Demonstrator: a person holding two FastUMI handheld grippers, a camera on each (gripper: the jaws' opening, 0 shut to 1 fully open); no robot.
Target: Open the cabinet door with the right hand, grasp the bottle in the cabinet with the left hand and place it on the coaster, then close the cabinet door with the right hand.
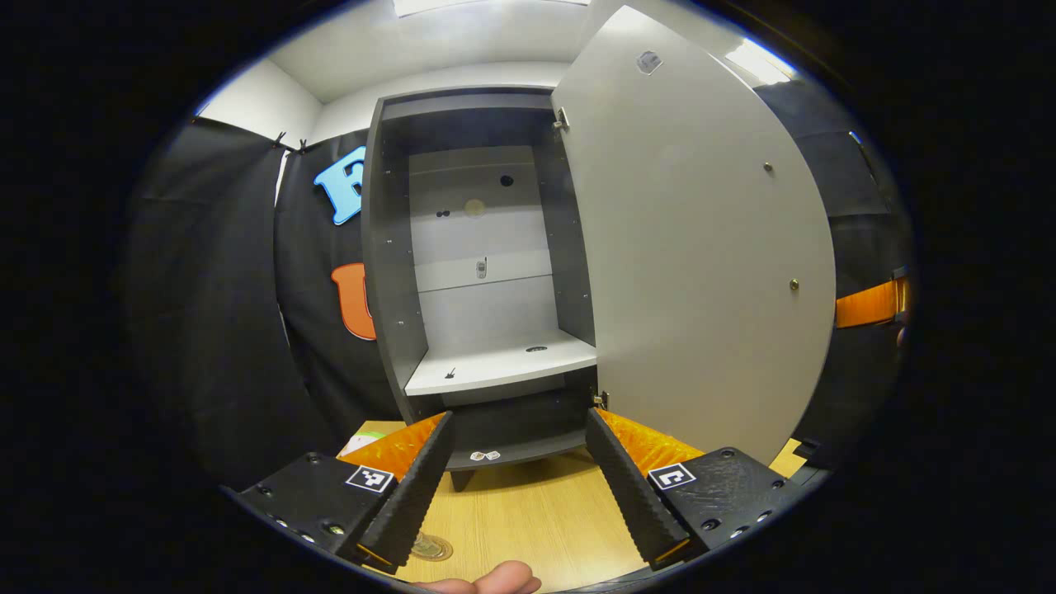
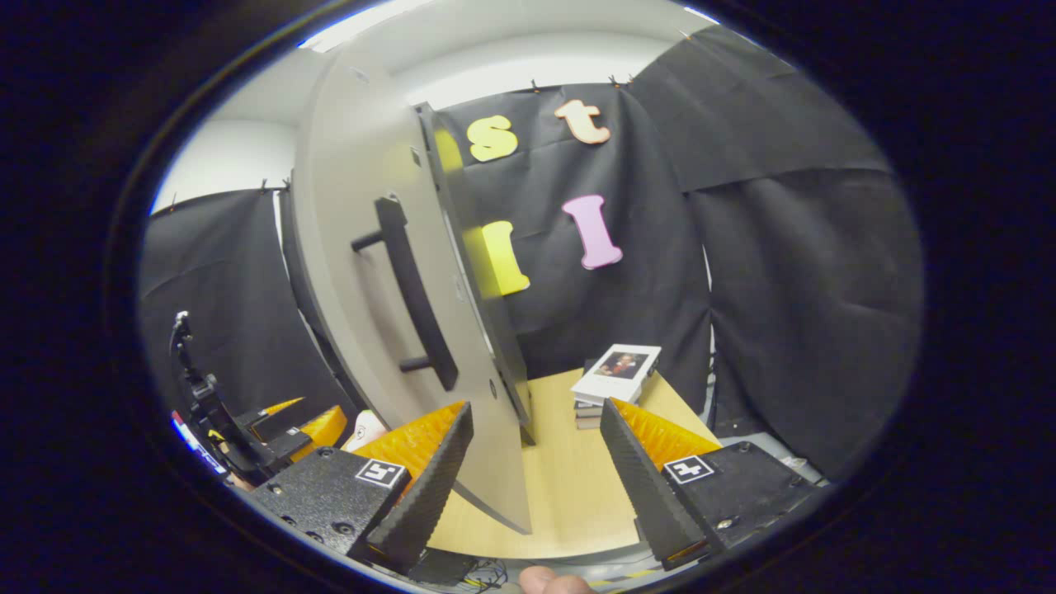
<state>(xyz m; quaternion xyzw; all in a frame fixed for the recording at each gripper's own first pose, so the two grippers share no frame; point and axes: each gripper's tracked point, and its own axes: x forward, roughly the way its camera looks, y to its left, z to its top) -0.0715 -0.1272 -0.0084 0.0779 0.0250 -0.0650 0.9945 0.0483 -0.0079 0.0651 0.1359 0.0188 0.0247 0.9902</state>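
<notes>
Both grippers are released, fingers spread with nothing between them. Left gripper [image 1: 520, 487] points at the cabinet [image 1: 483, 272], whose door [image 1: 693, 247] is swung wide open, shelf [image 1: 503, 363] bare. Coaster [image 1: 431, 547] lies on the table [image 1: 528, 511] just under the left finger. Right gripper [image 2: 536, 478] sits by the door's edge, handle [image 2: 412, 289] up left, books [image 2: 615, 379] further back. Can't see where the bottle is

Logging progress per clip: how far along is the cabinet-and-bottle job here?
Done: the cabinet door stands wide open. The shelf holds no bottle, and the left tool is open and empty, so the fetch looks finished, though I cannot confirm the placement. In hand: the right tool, open, is at the door's edge. Left: closing it.
</notes>
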